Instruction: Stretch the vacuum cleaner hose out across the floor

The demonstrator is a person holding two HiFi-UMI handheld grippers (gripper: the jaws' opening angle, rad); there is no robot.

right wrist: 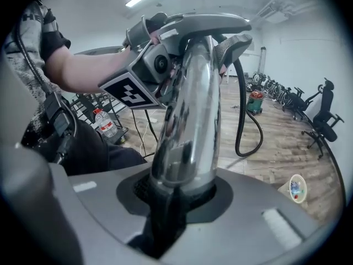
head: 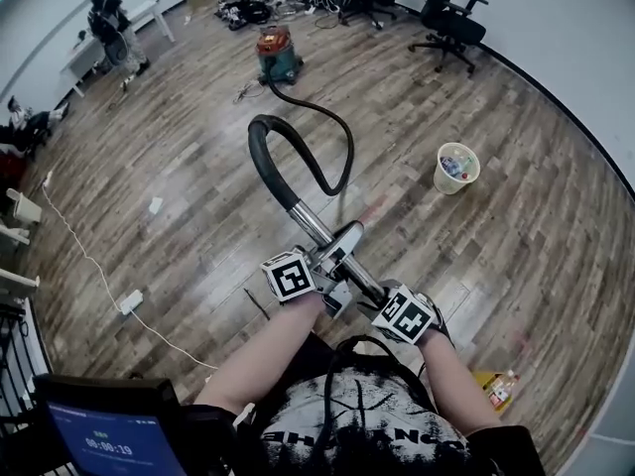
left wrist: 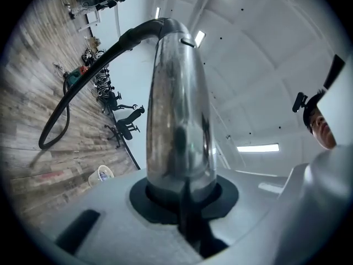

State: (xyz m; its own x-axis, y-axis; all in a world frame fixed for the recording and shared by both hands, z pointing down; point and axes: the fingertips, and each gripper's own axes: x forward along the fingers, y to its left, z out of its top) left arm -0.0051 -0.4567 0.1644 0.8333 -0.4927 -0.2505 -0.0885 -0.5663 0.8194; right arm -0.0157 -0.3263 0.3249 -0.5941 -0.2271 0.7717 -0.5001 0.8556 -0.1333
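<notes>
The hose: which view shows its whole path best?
The head view: the hose loops from the vacuum cleaner to the metal tube. The left gripper view shows a distorted arc, the right gripper view only a hanging loop.

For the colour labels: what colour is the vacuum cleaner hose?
The hose is black, clearest in the head view.

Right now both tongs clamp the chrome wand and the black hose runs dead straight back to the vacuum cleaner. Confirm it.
Wrong on the hose: the head view shows it arching off the chrome wand, dropping into a loop and curving back to the vacuum cleaner, not straight. The left tongs and right tongs do clamp the wand.
</notes>
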